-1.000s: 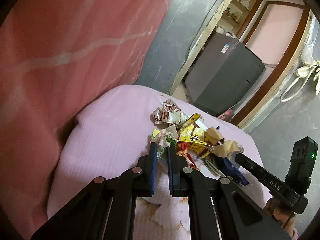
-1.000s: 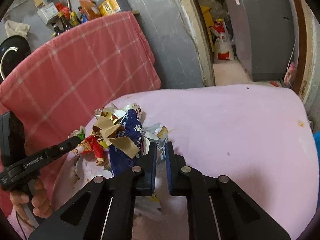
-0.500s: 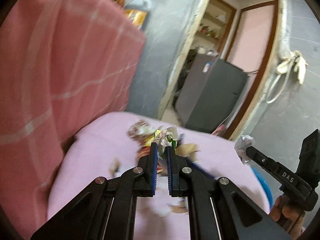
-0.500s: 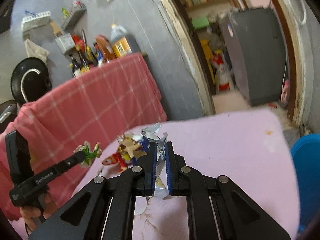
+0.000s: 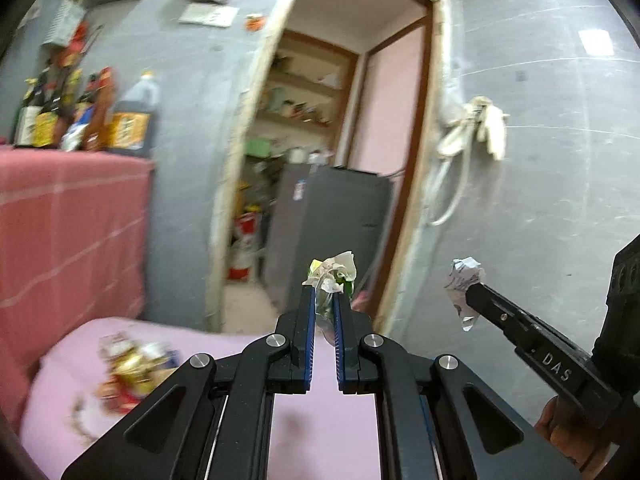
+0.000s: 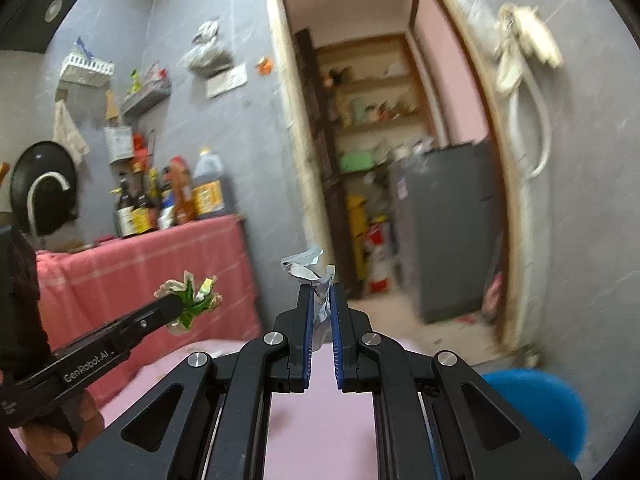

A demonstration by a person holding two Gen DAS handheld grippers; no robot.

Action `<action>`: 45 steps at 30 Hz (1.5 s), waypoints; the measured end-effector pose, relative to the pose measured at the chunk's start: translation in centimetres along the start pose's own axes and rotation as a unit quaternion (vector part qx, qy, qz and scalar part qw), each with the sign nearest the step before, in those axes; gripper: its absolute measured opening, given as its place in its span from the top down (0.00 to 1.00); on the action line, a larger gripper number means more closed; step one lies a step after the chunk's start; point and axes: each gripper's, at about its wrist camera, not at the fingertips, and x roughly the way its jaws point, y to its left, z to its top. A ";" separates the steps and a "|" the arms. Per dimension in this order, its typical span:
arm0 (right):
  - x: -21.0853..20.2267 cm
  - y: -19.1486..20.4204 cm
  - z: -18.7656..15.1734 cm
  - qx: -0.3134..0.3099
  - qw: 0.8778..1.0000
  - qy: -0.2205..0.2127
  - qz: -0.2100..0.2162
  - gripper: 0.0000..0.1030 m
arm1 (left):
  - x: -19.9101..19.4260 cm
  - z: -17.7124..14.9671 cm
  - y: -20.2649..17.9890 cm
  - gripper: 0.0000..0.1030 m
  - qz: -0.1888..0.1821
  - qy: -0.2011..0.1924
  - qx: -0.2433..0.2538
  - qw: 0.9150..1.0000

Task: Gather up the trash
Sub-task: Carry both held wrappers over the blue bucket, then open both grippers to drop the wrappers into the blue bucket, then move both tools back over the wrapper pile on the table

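Wrappers are riding clear of the pink table [image 5: 248, 350], one pinched in each tool: the left gripper [image 5: 322, 302] is clamping a green-and-white wrapper [image 5: 332, 274], the right gripper [image 6: 319, 300] a crumpled silvery one [image 6: 308, 266], both held level, presumably heading for the blue bin [image 6: 536, 404] (only its rim is showing). More trash [image 5: 132, 372] is lying blurred near the table's left edge.
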 end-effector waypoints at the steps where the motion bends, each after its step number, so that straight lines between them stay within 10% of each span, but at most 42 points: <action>1: -0.7 -1.1 0.3 -0.005 1.000 -0.009 -0.017 0.93 | 0.3 0.2 -0.9 0.94 -0.010 -0.003 0.003 1.000; 11: -3.0 -9.5 -1.4 0.001 0.992 0.010 -0.127 0.93 | 7.3 -1.3 -9.3 0.94 -0.097 0.040 0.016 0.994; 28: -0.4 -18.3 -7.7 0.113 0.968 0.134 -0.178 0.84 | 18.4 -7.3 -12.5 0.90 -0.109 0.235 -0.017 0.966; 40: -1.2 -17.7 -5.5 0.107 0.973 0.106 -0.173 0.73 | 17.1 -6.1 -10.1 0.55 -0.095 0.220 -0.046 0.970; 45: -1.5 -15.5 -3.1 0.091 0.980 0.070 -0.161 0.52 | 14.5 -3.5 -8.3 0.37 -0.070 0.176 -0.049 0.981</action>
